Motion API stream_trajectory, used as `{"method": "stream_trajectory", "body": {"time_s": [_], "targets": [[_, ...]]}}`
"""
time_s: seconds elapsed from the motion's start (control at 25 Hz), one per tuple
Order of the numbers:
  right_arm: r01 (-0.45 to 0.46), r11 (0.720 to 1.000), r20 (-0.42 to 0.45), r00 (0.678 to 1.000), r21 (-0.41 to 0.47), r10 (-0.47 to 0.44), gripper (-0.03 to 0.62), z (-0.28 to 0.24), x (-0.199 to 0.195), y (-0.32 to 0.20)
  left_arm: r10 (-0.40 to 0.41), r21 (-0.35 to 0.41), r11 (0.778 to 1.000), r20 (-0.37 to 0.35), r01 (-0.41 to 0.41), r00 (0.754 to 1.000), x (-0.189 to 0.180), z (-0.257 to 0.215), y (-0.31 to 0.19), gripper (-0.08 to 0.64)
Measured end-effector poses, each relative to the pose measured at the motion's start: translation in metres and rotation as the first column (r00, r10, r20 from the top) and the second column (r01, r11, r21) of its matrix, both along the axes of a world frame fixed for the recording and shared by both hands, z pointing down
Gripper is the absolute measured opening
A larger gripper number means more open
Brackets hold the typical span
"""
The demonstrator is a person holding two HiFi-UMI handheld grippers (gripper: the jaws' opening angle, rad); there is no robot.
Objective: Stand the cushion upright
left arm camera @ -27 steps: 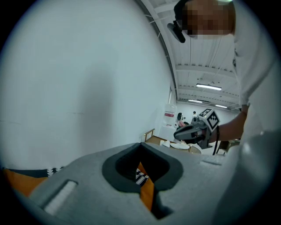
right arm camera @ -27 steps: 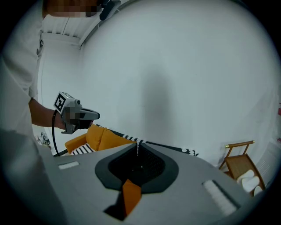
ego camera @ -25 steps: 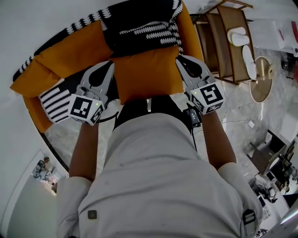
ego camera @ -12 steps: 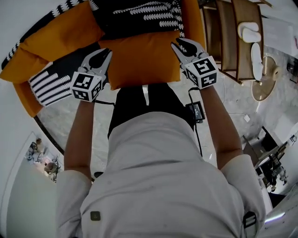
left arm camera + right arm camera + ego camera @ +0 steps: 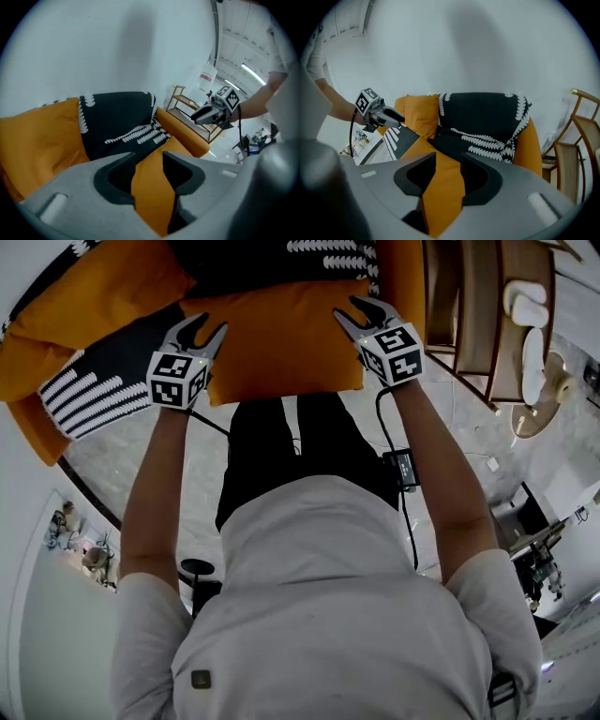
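Head view: the orange cushion [image 5: 281,338] sits just in front of the black patterned cushion [image 5: 272,257], long axis running hand to hand; left gripper [image 5: 204,329] and right gripper [image 5: 361,313] flank its short edges, equally near; both jaws are opening, with orange fabric between them.

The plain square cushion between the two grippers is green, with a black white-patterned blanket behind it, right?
The plain square fabric cushion is orange, not green, as the head view shows. Its edges sit between the opening jaws of the left gripper and right gripper, the black white-patterned blanket behind it.
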State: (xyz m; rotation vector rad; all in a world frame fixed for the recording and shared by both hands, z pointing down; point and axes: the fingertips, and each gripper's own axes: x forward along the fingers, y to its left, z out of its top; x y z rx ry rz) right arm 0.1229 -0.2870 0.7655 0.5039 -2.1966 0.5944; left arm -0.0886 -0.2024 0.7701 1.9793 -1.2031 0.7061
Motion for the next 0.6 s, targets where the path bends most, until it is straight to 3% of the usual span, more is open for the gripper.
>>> {"method": "stream_trajectory", "body": {"time_s": [0.24, 0.44, 0.6], "targets": [[-0.023, 0.996, -0.103, 0.995, -0.086, 0.015, 0.25, 0.073, 0.001, 0.0, 0.015, -0.121, 0.993, 0.031, -0.011, 0.999, 0.0, 0.074, 0.005, 0.244], [-0.019, 0.988, -0.168, 0.986, -0.156, -0.007, 0.298, 0.132, 0.005, 0.003, 0.013, -0.246, 0.969, 0.028, -0.005, 1.0, -0.004, 0.134, 0.013, 0.308], [-0.042, 0.979, -0.234, 0.972, -0.2, -0.006, 0.337, 0.169, 0.011, 0.004, -0.002, -0.314, 0.949, 0.067, 0.023, 0.998, -0.015, 0.172, 0.017, 0.35]]}}
